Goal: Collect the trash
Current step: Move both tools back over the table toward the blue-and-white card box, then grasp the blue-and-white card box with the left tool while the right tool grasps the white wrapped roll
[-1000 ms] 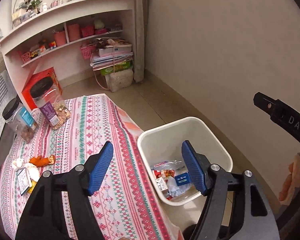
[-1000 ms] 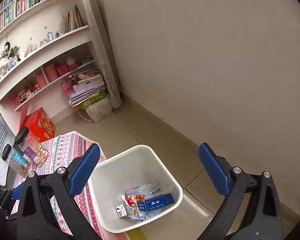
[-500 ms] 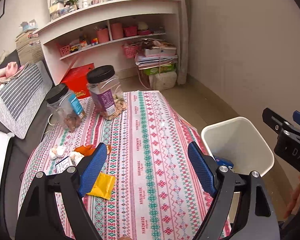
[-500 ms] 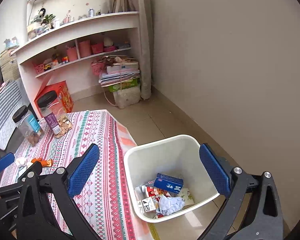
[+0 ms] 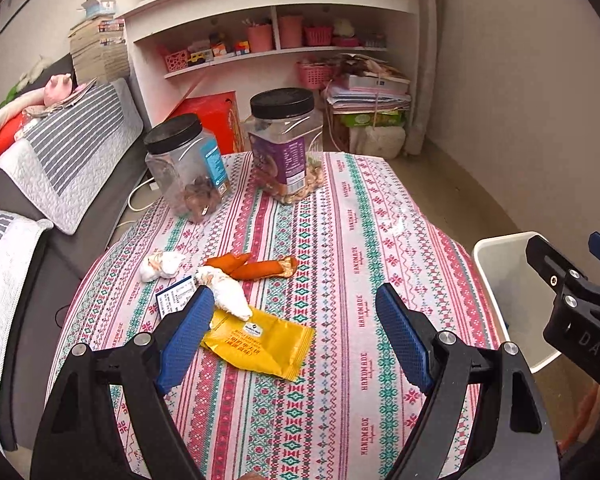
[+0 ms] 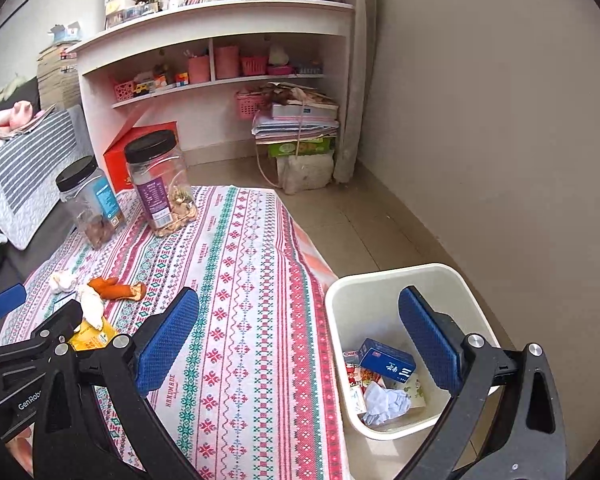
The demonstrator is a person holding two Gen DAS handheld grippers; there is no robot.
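Only the right wrist view shows the bin's (image 6: 472,304) blue box (image 6: 386,361).

A glossy yellow foil wrapper (image 5: 260,342) lies on matt woven tablecloth (image 5: 340,280) beside a smooth plastic bin (image 6: 384,292).

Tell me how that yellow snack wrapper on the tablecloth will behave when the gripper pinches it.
The yellow wrapper lies flat and creased on the tablecloth, so it looks empty: probably very light and floppy, sagging from one pinched edge. Its glossy film may slip between the pads. Lying so flat, it could slide rather than lift. The left gripper is open above it.
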